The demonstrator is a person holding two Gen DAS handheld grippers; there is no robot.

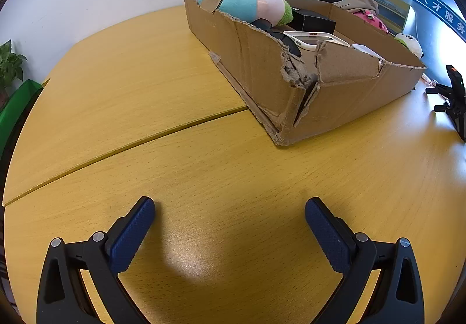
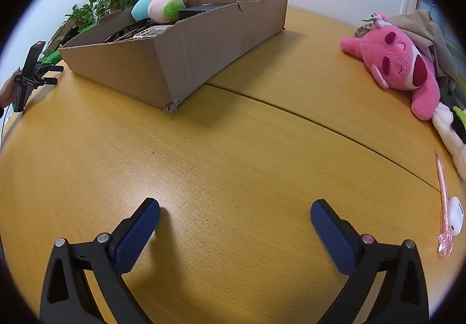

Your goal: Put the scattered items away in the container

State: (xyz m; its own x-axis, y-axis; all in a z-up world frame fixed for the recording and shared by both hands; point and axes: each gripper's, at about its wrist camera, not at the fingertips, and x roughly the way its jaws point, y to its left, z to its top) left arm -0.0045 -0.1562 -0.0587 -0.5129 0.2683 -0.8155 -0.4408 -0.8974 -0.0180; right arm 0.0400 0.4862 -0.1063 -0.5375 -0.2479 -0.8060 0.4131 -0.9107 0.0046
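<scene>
A torn cardboard box (image 1: pixel 262 67) (image 2: pixel 186 56) stands on the yellow table and holds a teal-and-pink plush (image 1: pixel 241 0) (image 2: pixel 157 5), a black box (image 1: pixel 313 21) and a white tray (image 1: pixel 308 39). On the table at the right lie a pink plush (image 2: pixel 399 64), a white plush (image 2: pixel 450 131), a pink pen (image 2: pixel 442 195) and a white earbud case (image 2: pixel 455 214). My left gripper (image 1: pixel 230 210) hangs open over bare tabletop in front of the box. My right gripper (image 2: pixel 234 211) is open too, nothing between its fingers.
A black gripper on a stand (image 2: pixel 29 73) (image 1: pixel 454 96) sits at the table's edge beside the box, a hand touching it. Potted plants (image 2: pixel 107 0) stand behind the box. Beige cloth (image 2: pixel 428 32) lies behind the pink plush. A seam (image 2: pixel 320 123) crosses the tabletop.
</scene>
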